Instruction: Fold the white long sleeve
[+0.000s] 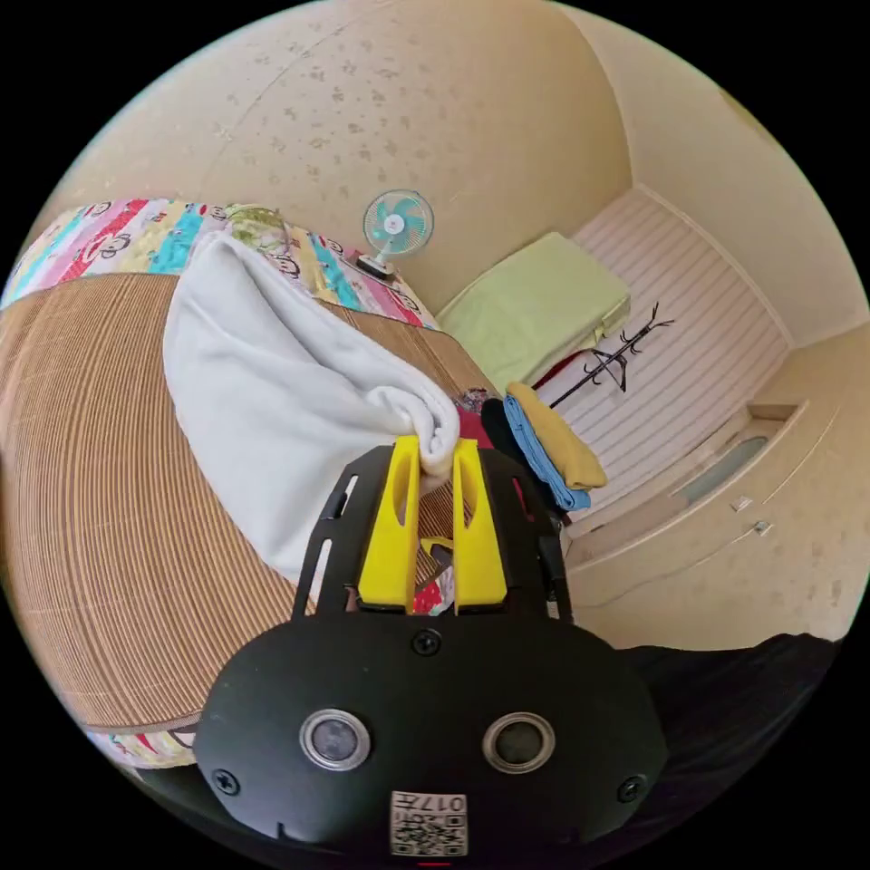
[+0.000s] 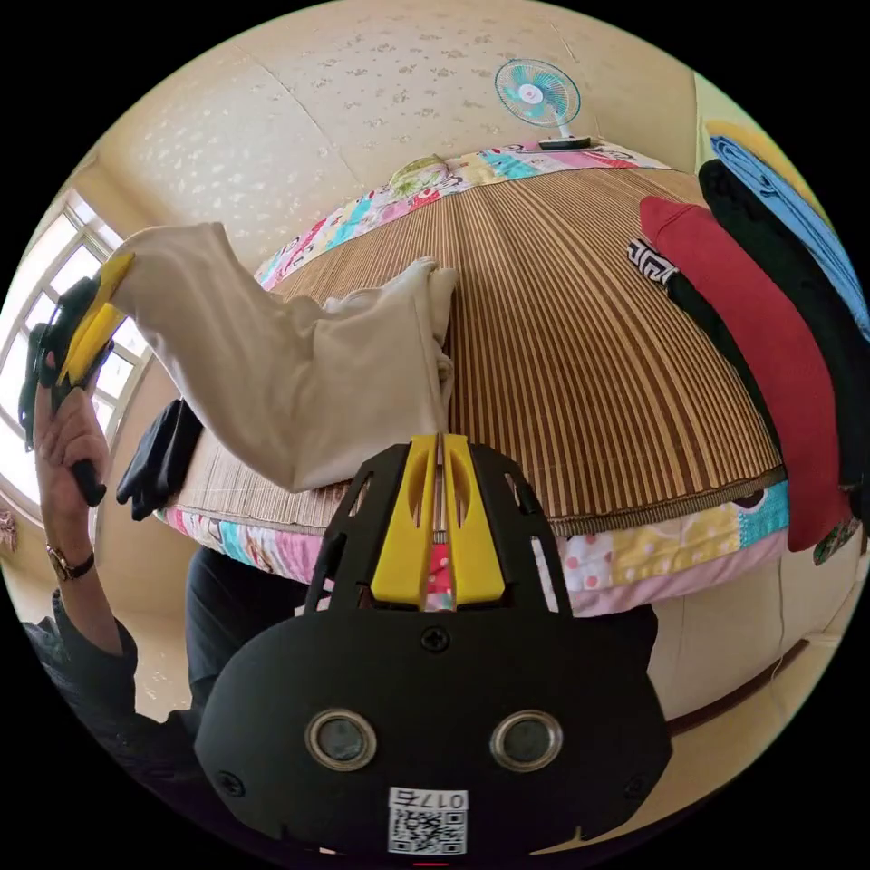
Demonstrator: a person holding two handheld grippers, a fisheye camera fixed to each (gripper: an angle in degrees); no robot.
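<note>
Right gripper view shows the bed (image 2: pixel 580 362) under a reed mat, with the white shirt (image 2: pixel 299 381) lifted above its near edge and a stack of folded clothes (image 2: pixel 752 344) at the far side. For a clean fold, keep both pinched corners level and taut while lowering. Left gripper (image 1: pixel 437 453) pinches a bunch of shirt; right gripper (image 2: pixel 438 446) is pressed together on a thin edge of it

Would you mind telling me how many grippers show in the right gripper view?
2. The right gripper sits at the bottom centre, shut on the white long sleeve. The left gripper, in a hand at the left edge, holds the garment's other end up.
</note>
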